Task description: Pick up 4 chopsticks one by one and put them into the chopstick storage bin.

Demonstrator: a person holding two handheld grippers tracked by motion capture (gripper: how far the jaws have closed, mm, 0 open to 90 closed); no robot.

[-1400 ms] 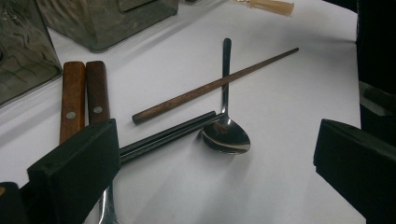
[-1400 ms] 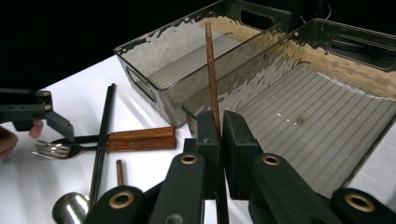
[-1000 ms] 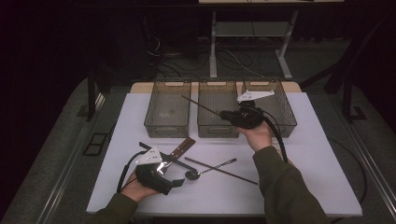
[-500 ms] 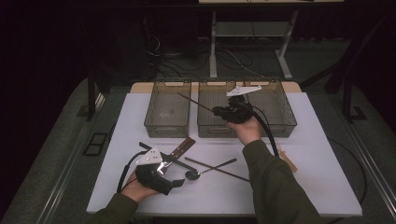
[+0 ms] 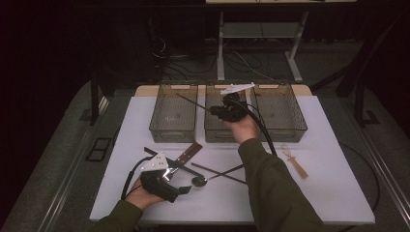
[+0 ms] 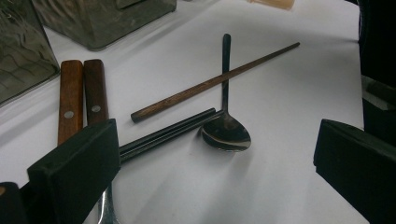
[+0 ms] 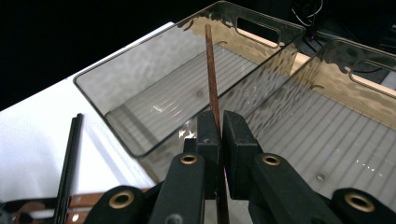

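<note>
My right gripper (image 5: 216,112) hangs over the middle clear bin (image 5: 217,131), shut on a brown chopstick (image 5: 190,100). The stick slants up and left, its far end over the left bin (image 5: 167,126). In the right gripper view the jaws (image 7: 220,122) pinch the chopstick (image 7: 211,70) with the left bin (image 7: 140,93) beyond it. My left gripper (image 5: 185,189) rests near the table's front left, open and empty. In its own view the left gripper (image 6: 217,154) faces a metal spoon (image 6: 226,133), a second brown chopstick (image 6: 210,84) and a pair of black chopsticks (image 6: 168,133).
Two wood-handled knives (image 6: 70,98) lie beside the black chopsticks, near the left bin. A third clear bin (image 5: 280,113) stands at the back right. A small pale wooden utensil (image 5: 294,163) lies on the white table top (image 5: 329,193) at the right.
My right gripper has carried the chopstick leftward along the row of bins, from the gap between the middle and right bins to over the middle bin. The left gripper has stayed put.
</note>
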